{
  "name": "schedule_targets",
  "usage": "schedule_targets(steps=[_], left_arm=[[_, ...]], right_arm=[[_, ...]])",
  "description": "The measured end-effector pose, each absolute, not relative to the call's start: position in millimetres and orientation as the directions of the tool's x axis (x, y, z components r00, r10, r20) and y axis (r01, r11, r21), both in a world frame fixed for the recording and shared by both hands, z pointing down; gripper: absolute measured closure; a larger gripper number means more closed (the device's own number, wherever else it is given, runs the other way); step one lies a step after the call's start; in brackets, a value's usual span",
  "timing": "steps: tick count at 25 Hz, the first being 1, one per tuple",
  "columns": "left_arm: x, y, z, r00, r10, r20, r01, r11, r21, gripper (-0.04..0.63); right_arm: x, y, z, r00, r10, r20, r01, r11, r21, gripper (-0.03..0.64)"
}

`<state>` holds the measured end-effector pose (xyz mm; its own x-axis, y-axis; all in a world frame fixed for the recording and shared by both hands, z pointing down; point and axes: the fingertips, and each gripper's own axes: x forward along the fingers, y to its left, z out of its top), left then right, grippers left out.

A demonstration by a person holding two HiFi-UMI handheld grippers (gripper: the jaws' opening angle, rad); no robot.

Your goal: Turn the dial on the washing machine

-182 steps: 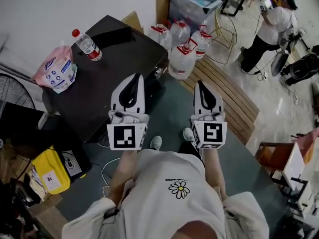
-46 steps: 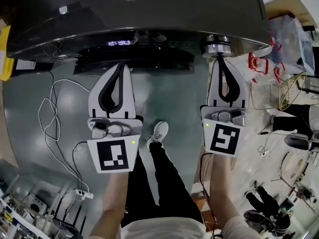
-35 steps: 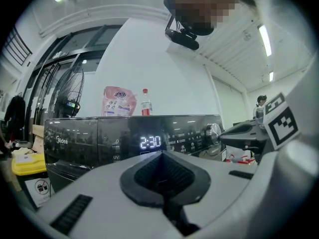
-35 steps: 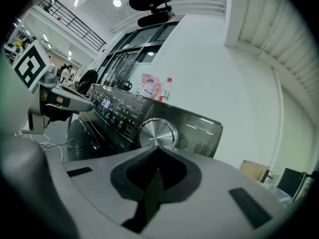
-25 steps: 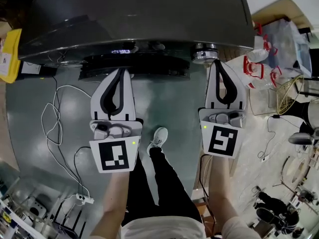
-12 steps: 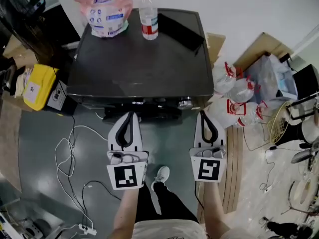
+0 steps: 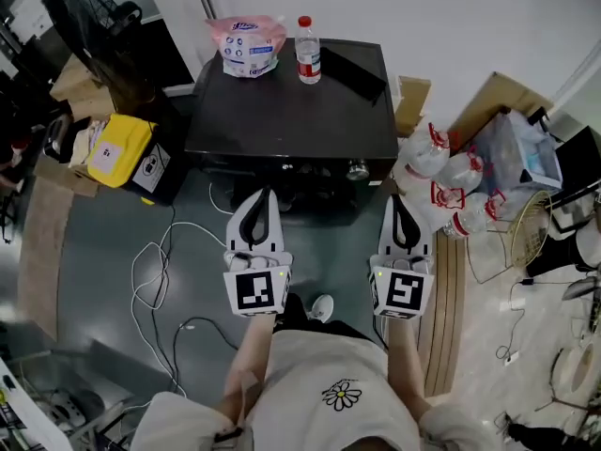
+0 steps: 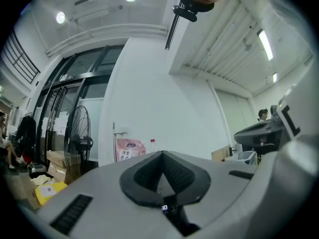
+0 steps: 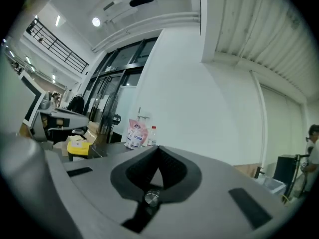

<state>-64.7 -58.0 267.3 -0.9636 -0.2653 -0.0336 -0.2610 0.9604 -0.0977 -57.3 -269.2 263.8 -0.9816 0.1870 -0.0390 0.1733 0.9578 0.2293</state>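
Head view shows us stepped back from the washing machine (image 7: 282,120). A second ago our right gripper (image 7: 401,202) sat at the dial (image 7: 357,169); now the dial lies well ahead of its jaws, untouched. Both pairs of jaws are closed tip to tip on nothing, and the left gripper (image 7: 260,194) is equally clear. We judge the turn finished, or else abandoned.
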Motion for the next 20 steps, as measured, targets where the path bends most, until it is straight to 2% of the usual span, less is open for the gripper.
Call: schedule_targets(steps=[4,20], left_arm=[[-45,-58,250,-0.956,-0.269,-0.113,-0.260,0.961,-0.091,0.597],[-20,-60,215,-0.935,-0.302,-0.187,-0.281,0.951,-0.128,0.597]], right_arm=[[-35,-261,247,-0.974,0.211,-0.080,0.188,0.954,0.232,0.615],[-9,-239,234,-0.957,0.269,-0.105,0.244,0.948,0.206,0.615]])
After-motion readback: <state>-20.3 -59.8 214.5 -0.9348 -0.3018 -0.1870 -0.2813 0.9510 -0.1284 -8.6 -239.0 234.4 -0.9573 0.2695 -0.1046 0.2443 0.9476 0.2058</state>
